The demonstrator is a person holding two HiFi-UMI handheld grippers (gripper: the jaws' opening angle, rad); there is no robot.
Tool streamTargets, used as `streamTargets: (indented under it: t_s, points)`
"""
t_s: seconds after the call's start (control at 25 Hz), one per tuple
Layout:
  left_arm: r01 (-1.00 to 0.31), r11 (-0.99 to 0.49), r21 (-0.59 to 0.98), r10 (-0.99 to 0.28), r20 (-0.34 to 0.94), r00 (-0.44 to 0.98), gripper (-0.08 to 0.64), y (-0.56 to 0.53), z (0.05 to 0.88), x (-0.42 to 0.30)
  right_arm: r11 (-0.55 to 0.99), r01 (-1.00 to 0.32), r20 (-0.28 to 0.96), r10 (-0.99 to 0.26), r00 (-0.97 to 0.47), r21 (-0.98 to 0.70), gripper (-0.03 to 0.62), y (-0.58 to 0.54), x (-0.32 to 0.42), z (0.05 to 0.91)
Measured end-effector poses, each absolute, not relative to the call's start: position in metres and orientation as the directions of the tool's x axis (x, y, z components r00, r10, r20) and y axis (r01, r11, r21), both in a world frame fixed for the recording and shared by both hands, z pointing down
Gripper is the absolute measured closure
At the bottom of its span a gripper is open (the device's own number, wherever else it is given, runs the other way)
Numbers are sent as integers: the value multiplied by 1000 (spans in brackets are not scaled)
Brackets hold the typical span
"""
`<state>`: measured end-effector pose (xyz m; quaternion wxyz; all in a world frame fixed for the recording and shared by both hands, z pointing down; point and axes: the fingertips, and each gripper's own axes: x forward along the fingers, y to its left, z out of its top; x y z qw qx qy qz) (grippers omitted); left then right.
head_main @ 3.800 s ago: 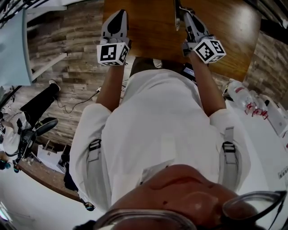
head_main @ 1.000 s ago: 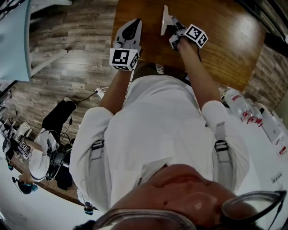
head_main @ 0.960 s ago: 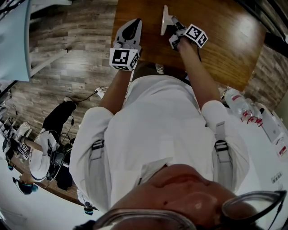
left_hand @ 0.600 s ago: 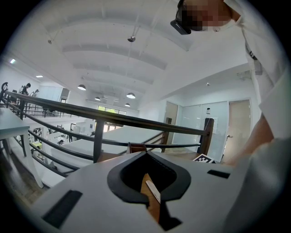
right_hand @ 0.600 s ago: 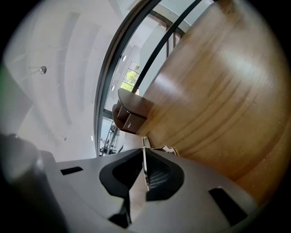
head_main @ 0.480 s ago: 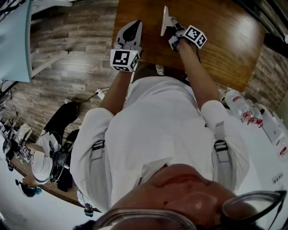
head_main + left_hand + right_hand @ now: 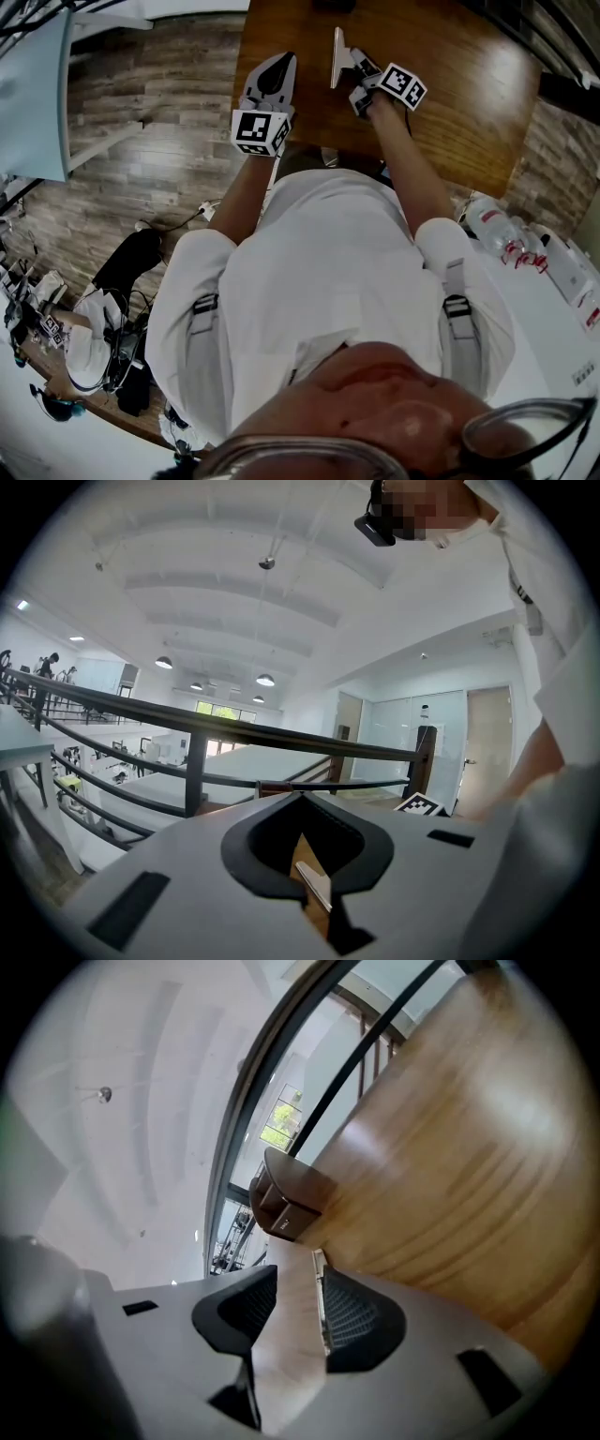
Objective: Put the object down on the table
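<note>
Right hand-held gripper [image 7: 349,64]: jaws have just been opening and now stand spread, with the thin pale board [image 7: 335,58] between them and no pinch that we can see. Its own view gives the detail: the board [image 7: 286,1335] runs up the gap between the two dark ribbed pads [image 7: 361,1321], with its thin white edge towards the right-hand pad.

The head view adds what that view can't. The board stands upright on its edge over the wooden surface [image 7: 450,84], near the surface's middle (we can't tell whether the bottom edge actually touches).

Left hand-held gripper [image 7: 278,61]: jaws pressed together at the tips, nothing held. It sits at the near left edge of the surface, well apart from the board. In its own view the closed tips [image 7: 302,797] frame a dark spade-shaped hole. Through that hole we only get a sliver of brown and a thin pale strip.

Only in the right gripper view: a small dark brown box [image 7: 286,1202] on the surface [image 7: 469,1147], just beyond the far end of the board.

Only in the left gripper view: a dark railing [image 7: 234,733] and a marker cube [image 7: 419,805] low at the right.

Only in the head view: plastic bottles [image 7: 492,211] on a white top at the right, and the plank floor [image 7: 150,141].
</note>
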<state>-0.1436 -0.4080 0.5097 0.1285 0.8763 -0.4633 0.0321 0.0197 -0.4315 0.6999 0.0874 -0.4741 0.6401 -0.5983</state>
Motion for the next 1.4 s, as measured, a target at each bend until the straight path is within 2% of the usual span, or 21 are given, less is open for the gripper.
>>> streamTargets:
  t_s: [0.16, 0.4, 0.6, 0.8, 0.92, 1.04, 1.2, 1.4]
  points:
    - [-813, -552, 186, -800, 155, 579, 546, -409, 497, -133, -108, -613, 513, -670, -536, -783, 452, -426, 29, 687]
    - [-803, -574, 158, -795, 129, 593, 546, -397, 472, -112, -130, -652, 571, -627, -530, -747, 451, -407, 51, 693]
    - [-807, -575, 135, -797, 129, 590, 546, -381, 457, -112, -70, -776, 670, -558, -491, -627, 446, -389, 61, 703]
    - [-811, -572, 127, -799, 138, 585, 546, -364, 452, -102, -55, -822, 712, -534, -456, -567, 430, -380, 83, 702]
    - [-810, -572, 126, -799, 137, 586, 546, -356, 446, -93, 1, -875, 717, -572, -398, -484, 425, -377, 104, 685]
    - [-802, -586, 120, -793, 121, 597, 546, -349, 437, -75, 81, -911, 641, -685, -346, -405, 444, -379, 133, 640]
    - [-789, -605, 107, -785, 90, 613, 546, -337, 415, -44, 207, -925, 441, -832, -337, -319, 508, -371, 170, 550]
    - [-774, -629, 77, -768, 92, 634, 546, -338, 393, -12, 360, -920, 268, -881, -390, -157, 554, -357, 183, 448]
